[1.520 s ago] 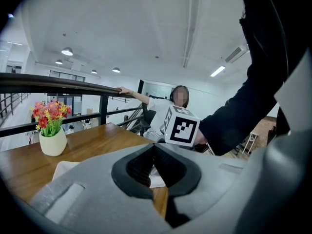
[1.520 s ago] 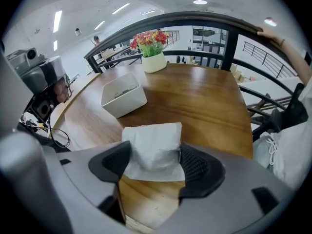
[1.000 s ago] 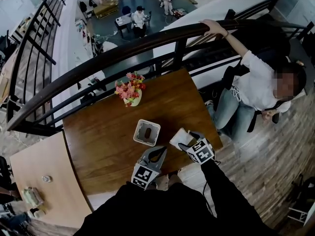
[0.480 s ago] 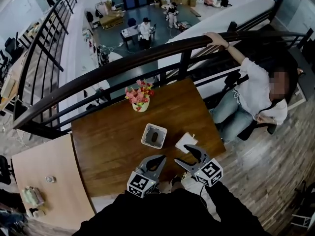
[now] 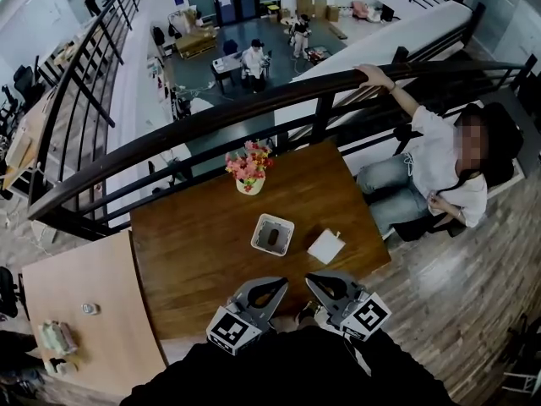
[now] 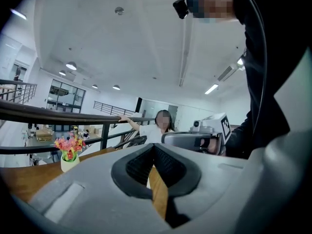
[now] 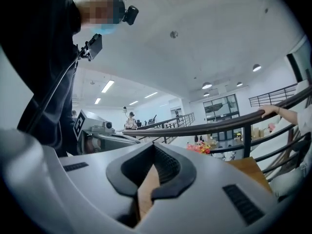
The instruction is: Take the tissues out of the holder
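A white square tissue holder with a dark opening stands in the middle of the brown table. A white tissue pack lies flat just right of it, apart from both grippers. My left gripper is at the table's near edge, shut and empty; the left gripper view shows its tips meeting. My right gripper is beside it. Its jaws have just been closing with nothing between them and now stand shut. Both point level, toward the railing.
A small vase of pink and red flowers stands at the table's far edge, by a dark curved railing. A person sits at the right with a hand on the rail. A lighter table at the left carries small items.
My right gripper let go of the white tissue pack, left it on the table, pulled back and closed. Both grippers drew back toward me and rose.
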`<state>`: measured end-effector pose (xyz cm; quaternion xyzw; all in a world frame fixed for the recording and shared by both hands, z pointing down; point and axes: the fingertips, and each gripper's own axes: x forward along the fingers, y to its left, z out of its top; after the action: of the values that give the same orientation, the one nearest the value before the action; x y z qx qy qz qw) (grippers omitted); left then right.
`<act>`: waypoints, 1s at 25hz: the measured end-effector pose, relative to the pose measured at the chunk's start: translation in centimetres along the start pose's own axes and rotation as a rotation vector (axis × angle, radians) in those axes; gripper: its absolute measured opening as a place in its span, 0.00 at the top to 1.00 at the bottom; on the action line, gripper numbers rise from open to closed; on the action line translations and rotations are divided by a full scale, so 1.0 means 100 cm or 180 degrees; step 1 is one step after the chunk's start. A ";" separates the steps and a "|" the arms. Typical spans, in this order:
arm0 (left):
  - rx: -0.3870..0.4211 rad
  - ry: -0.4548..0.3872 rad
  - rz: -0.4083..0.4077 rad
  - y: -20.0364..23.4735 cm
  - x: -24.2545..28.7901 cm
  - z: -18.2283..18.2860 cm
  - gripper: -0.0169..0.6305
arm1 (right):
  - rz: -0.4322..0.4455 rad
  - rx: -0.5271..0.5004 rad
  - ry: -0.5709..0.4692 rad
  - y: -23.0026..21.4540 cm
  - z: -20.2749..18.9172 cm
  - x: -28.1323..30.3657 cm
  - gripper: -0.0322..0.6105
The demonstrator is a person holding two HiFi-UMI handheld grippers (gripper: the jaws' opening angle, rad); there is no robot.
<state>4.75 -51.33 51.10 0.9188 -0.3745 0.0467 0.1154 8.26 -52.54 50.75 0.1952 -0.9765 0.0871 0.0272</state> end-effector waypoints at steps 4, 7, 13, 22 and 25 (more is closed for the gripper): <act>-0.0009 -0.0095 0.0025 0.006 -0.007 0.012 0.98 | -0.0108 -0.0233 0.0063 0.003 0.002 0.008 0.94; 0.0025 -0.0155 0.0053 0.009 -0.007 0.020 0.98 | -0.0144 -0.0276 0.0035 0.005 0.009 0.012 0.94; 0.0124 -0.0181 0.0029 0.013 -0.004 0.022 0.98 | -0.0181 -0.0297 -0.0027 0.005 0.017 0.017 0.94; 0.0133 -0.0187 0.0025 0.021 -0.001 0.027 0.98 | -0.0197 -0.0322 0.0031 -0.002 0.019 0.024 0.94; 0.0121 -0.0213 0.0046 0.023 -0.002 0.030 0.98 | -0.0204 -0.0317 0.0033 -0.003 0.020 0.024 0.94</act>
<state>3.02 -53.50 48.51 0.9192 -0.3838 0.0238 0.0850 6.09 -54.08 49.05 0.2243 -0.9727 0.0385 0.0448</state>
